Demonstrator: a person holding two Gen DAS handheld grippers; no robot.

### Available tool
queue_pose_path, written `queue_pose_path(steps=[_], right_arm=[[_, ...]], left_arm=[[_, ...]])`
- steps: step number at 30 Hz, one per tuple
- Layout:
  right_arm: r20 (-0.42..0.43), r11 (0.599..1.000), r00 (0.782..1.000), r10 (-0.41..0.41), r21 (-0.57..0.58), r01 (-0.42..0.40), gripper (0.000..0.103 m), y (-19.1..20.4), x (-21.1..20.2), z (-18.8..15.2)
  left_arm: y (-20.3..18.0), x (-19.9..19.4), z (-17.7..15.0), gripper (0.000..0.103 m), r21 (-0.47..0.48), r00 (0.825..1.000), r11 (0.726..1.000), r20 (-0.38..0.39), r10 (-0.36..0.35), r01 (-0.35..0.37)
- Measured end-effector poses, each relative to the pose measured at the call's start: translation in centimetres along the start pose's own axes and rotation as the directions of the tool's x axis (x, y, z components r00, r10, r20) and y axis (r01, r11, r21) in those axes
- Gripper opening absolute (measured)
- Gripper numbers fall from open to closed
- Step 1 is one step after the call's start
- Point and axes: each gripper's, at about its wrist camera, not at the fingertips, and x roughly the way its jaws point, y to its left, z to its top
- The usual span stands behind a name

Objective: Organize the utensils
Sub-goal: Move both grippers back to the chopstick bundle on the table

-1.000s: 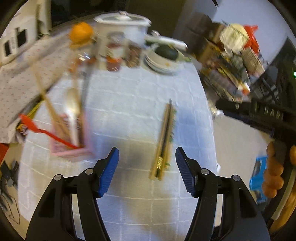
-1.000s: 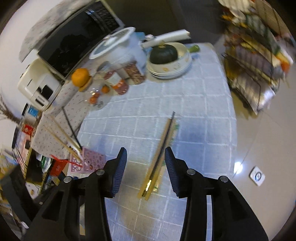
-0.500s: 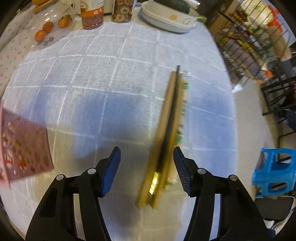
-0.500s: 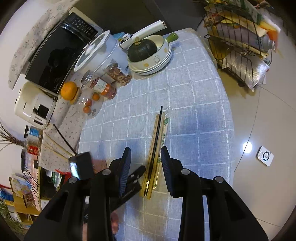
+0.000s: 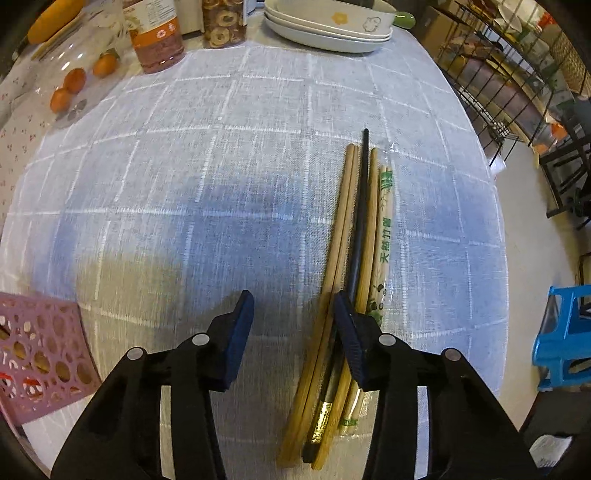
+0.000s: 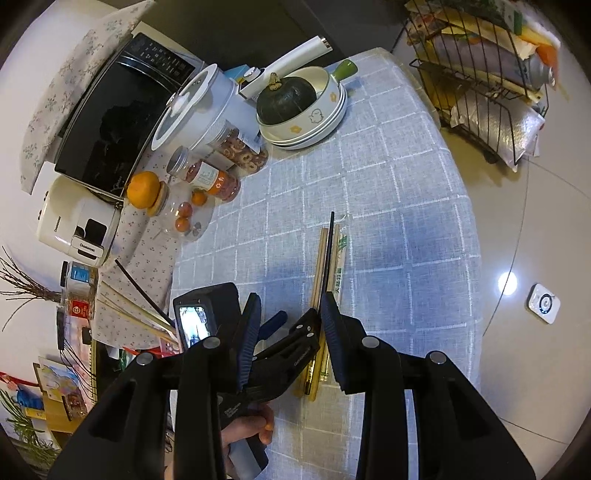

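Note:
A bundle of chopsticks (image 5: 352,236) lies on the white checked tablecloth (image 5: 221,184): several wooden ones, a black one and a wrapped pair with green print. My left gripper (image 5: 293,325) is open and low over the cloth, its right finger (image 5: 349,339) over the bundle's near part, its left finger on bare cloth. The pink perforated utensil basket (image 5: 37,354) sits at the left edge. In the right wrist view my right gripper (image 6: 290,336) is open and empty, above the left gripper (image 6: 291,332) and the chopsticks (image 6: 327,266).
Jars (image 5: 157,33), small oranges (image 5: 70,81) and stacked plates (image 5: 328,26) stand at the table's far side. A squash in a bowl (image 6: 291,99), a rice cooker (image 6: 199,110) and a microwave (image 6: 122,110) line the back. A wire rack (image 6: 487,85) stands right, a blue stool (image 5: 565,332) beside the table.
My left gripper has dropped lower and closer to the chopsticks and its jaws have narrowed. The right gripper has shifted a little so the left gripper sits under it.

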Motion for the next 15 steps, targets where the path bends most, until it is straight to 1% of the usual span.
queue_pose_path(steps=[1,3,4,8,11,12,13,14,15], right_arm=[[0.001,1.0,1.0,-0.001,0.002,0.001,0.035,0.0,0.0,0.0],[0.006,1.0,1.0,0.002,0.012,-0.002,0.035,-0.1,-0.1,0.1],[0.01,1.0,1.0,0.005,0.018,-0.005,0.035,-0.2,-0.3,0.2],[0.035,0.999,0.999,-0.004,0.052,0.002,0.035,-1.3,-1.2,0.7],[0.052,0.997,0.999,-0.008,0.08,0.004,0.035,-2.1,-1.8,1.0],[0.057,0.996,0.998,-0.01,0.084,0.005,0.035,-2.3,-1.9,1.2],[0.06,0.996,0.998,-0.012,0.085,0.007,0.035,-2.5,-2.0,1.3],[0.06,0.996,0.998,-0.017,0.085,0.012,0.035,-2.6,-1.9,1.3],[0.057,0.996,0.998,-0.021,0.087,0.016,0.035,-2.8,-1.8,1.4]], left_arm=[[-0.1,0.0,0.1,0.039,0.003,1.0,1.0,0.0,-0.005,0.005],[-0.1,0.1,0.6,0.032,-0.008,1.0,1.0,-0.006,-0.018,0.018],[-0.3,0.3,0.9,0.03,-0.012,1.0,1.0,-0.011,-0.023,0.023],[-1.8,1.1,2.8,0.027,0.018,1.0,1.0,-0.023,-0.001,0.001],[-2.8,1.6,4.3,0.027,0.036,1.0,0.999,-0.025,0.007,-0.006],[-3.2,2.0,4.7,0.027,0.055,0.999,0.998,-0.023,0.028,-0.027],[-3.6,2.3,4.8,0.023,0.083,0.997,0.994,-0.016,0.07,-0.068],[-4.0,2.4,4.8,0.017,0.107,0.995,0.989,-0.007,0.1,-0.098],[-3.9,2.3,4.7,0.008,0.108,0.995,0.989,-0.007,0.101,-0.1]])
